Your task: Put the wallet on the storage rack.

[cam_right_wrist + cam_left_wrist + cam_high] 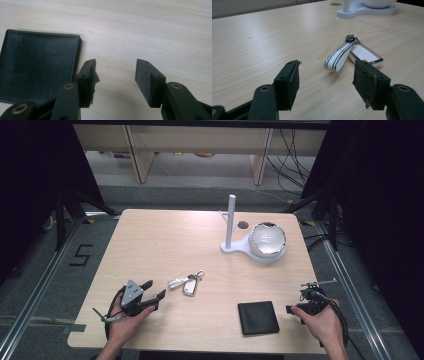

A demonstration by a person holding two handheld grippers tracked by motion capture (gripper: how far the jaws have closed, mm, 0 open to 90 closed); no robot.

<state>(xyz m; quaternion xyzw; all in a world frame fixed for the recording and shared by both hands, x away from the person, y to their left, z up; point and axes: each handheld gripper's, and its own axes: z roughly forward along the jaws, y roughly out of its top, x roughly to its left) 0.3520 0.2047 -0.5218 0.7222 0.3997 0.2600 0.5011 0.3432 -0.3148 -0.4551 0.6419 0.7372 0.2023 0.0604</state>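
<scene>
While both grippers' fingers stand apart and empty, the wallet [37, 67] runs off the right gripper view's left edge.

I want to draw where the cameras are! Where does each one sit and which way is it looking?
High view: sits above the table, looking forward and down; both hands show, with the left gripper and right gripper.
Left gripper view: rides the left gripper, facing the key fob.
Right gripper view: rides the right gripper, facing down beside the black wallet.
Shared: high and left gripper views both show the white stand.
</scene>
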